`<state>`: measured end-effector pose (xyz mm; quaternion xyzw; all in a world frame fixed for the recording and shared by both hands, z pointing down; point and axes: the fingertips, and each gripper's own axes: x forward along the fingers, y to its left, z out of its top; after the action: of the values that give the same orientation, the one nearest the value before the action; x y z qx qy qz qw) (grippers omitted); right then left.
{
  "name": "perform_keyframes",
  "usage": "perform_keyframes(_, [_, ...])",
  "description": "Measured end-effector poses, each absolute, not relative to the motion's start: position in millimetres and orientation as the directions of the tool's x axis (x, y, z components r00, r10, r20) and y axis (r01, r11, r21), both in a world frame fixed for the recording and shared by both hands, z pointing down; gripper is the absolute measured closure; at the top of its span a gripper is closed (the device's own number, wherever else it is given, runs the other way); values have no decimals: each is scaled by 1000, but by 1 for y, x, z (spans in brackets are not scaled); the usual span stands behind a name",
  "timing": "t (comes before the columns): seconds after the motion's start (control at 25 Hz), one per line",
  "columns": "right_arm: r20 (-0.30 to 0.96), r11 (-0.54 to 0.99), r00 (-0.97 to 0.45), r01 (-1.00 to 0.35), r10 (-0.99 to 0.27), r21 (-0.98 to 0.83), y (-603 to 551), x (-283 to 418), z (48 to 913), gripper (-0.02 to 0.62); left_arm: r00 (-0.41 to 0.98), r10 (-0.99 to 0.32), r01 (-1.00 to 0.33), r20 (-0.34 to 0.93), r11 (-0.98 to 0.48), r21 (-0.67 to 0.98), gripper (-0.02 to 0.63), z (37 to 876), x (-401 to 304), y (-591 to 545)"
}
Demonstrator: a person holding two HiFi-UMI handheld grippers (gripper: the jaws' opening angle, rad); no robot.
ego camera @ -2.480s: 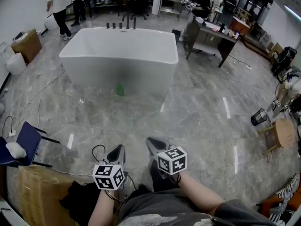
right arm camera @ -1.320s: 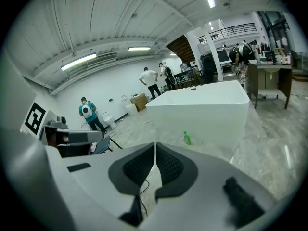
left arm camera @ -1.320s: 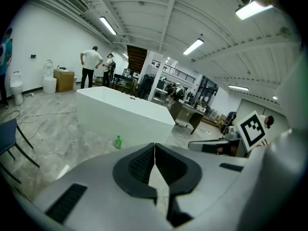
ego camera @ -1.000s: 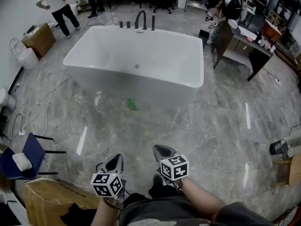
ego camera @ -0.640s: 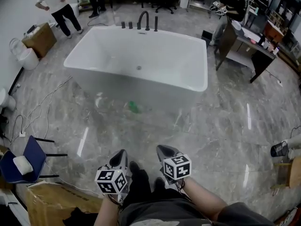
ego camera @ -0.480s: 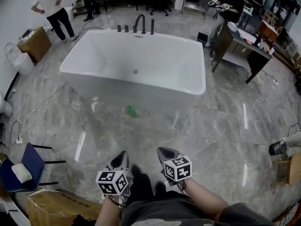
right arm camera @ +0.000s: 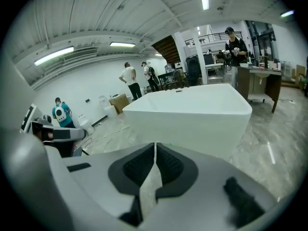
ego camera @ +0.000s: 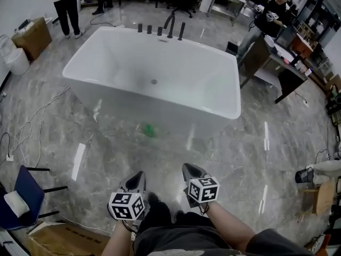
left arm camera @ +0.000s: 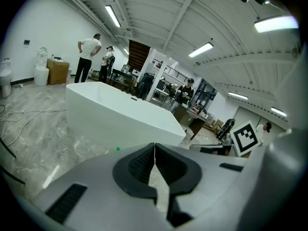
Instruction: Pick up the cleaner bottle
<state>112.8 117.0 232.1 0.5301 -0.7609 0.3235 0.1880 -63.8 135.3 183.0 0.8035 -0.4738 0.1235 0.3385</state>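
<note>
Bathtub [ego camera: 123,98], cleaner bottle [ego camera: 147,129] on marble floor [ego camera: 229,161]

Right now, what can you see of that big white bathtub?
The bathtub is white, glossy and freestanding, rectangular with rounded corners, standing on the grey marbled floor. It looks empty, with a drain in its bottom. Dark taps rise at its far end. A small green thing lies by its near wall.

Bare marble floor [ego camera: 176,153] lies open ahead until the bathtub [ego camera: 186,122] wall blocks the way.
</note>
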Motion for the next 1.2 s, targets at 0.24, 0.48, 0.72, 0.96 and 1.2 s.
perform_keyframes(0.24, [649, 214, -349, -936, -676, -280, 82, 100, 265, 568, 546, -628, -836, 555, -359, 416, 591, 221, -75, 111])
perform_keyframes(0.48, [636, 268, -372, -928, -676, -258, 56, 99, 315, 568, 509, -638, -853, 577, -286, 436, 591, 272, -90, 85])
perform_keyframes(0.72, [589, 244, -359, -932, -724, -268, -2, 104, 358, 568, 447, -670, -885, 593, -232, 404, 591, 330, -106, 38])
perform_keyframes(0.96, [562, 227, -378, -920, -736, -321, -72, 105, 412, 568, 364, -693, -919, 622, -158, 361, 591, 393, -120, -13])
perform_keyframes(1.2, [565, 267, -388, -920, -728, -288, -127, 116, 487, 568, 391, -666, -916, 636, -214, 339, 591, 472, -104, -60])
